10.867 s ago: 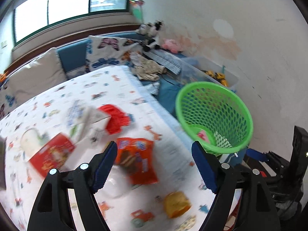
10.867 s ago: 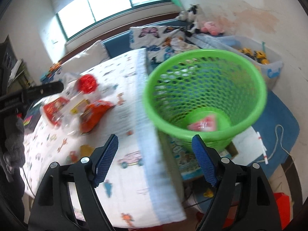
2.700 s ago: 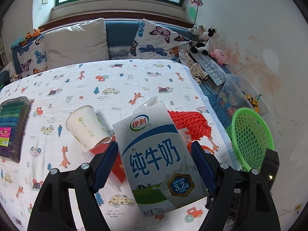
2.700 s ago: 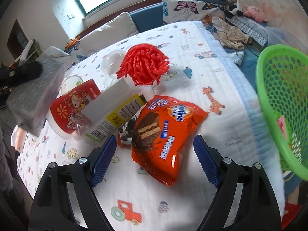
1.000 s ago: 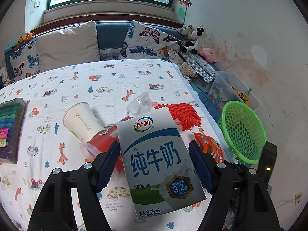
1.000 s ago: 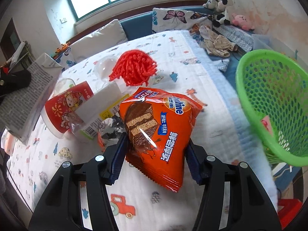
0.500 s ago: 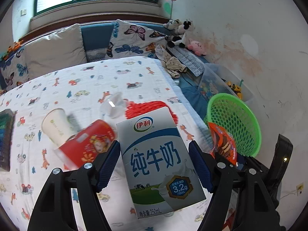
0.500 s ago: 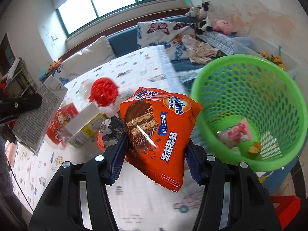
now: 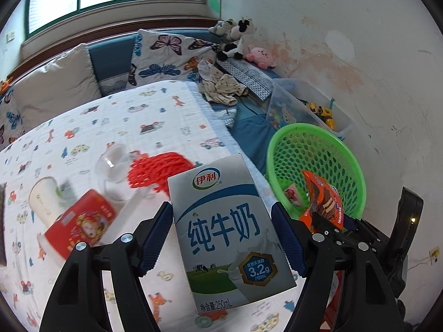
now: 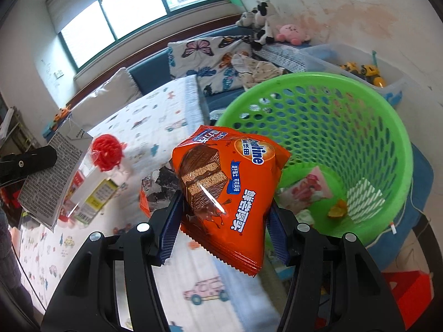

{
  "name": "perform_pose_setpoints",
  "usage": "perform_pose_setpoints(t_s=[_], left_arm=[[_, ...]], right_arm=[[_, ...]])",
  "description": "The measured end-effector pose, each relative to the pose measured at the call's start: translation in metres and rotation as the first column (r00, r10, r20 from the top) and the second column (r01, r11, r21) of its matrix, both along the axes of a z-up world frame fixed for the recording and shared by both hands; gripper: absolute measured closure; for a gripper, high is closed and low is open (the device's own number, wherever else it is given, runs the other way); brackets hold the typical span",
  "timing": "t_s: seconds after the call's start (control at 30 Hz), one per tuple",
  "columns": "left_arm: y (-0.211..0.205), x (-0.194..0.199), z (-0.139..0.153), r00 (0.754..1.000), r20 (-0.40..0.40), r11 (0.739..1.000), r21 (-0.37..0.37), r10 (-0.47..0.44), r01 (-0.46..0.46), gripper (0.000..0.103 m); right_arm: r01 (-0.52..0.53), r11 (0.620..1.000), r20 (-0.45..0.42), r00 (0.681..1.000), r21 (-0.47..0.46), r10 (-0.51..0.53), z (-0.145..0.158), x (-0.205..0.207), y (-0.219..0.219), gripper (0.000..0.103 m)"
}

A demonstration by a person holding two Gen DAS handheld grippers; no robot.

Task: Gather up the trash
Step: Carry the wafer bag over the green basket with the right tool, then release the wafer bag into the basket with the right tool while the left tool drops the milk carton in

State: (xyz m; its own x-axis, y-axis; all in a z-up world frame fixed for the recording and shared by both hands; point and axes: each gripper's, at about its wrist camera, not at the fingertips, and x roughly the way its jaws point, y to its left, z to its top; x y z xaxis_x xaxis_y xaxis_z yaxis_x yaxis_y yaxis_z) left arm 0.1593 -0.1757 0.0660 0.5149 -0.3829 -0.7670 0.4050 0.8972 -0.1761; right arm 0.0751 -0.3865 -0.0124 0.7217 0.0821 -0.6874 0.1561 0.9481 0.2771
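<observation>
A cartoon-print bedsheet [image 9: 116, 116] is being used as the work surface, and one green basket [image 10: 387, 127] is standing just off its right edge, below and ahead of both tools. One milk carton [image 9: 227, 232] is being clamped upright, long axis pointing away from the camera, between the blue pads of the left gripper [image 9: 221, 238]. One orange snack bag [image 10: 229, 193] is being pinched on its sides by the right gripper [image 10: 221, 224], which is the nearer one: the bag is being held at the basket's near rim, partly over the opening. In the basket, what are probably three or four scraps are lying, though they are too small to count firmly. On the sheet one red mesh ball [image 9: 163, 171], one red cup [image 9: 80, 227], one white paper cup [image 9: 47, 199] and one clear cup [image 9: 113, 166] are being left for later.
</observation>
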Motion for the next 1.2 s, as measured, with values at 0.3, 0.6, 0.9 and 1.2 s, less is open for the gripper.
perform_pose_setpoints(t_s=[0.3, 0.6, 0.9, 1.2], left_arm=[[-0.039, 0.010, -0.003, 0.999, -0.009, 0.999, 0.017, -0.048, 0.049, 0.032], [-0.069, 0.016, -0.005, 0.996, -0.015, 0.996, 0.032, -0.087, 0.088, 0.032], [-0.093, 0.019, -0.009, 0.993, -0.026, 0.992, 0.036, -0.116, 0.117, 0.032], [-0.126, 0.026, -0.015, 0.988, -0.032, 0.987, 0.051, -0.153, 0.155, 0.032]], right_arm=[[0.059, 0.998, -0.027, 0.998, -0.010, -0.059, -0.009, -0.001, -0.034, 0.043], [0.104, 0.995, -0.044, 0.994, -0.009, -0.104, -0.016, -0.002, -0.059, 0.040], [0.124, 0.992, -0.031, 0.992, -0.015, -0.124, -0.015, -0.008, -0.071, 0.032], [0.154, 0.988, -0.013, 0.988, -0.008, -0.154, -0.011, -0.024, -0.084, 0.031]])
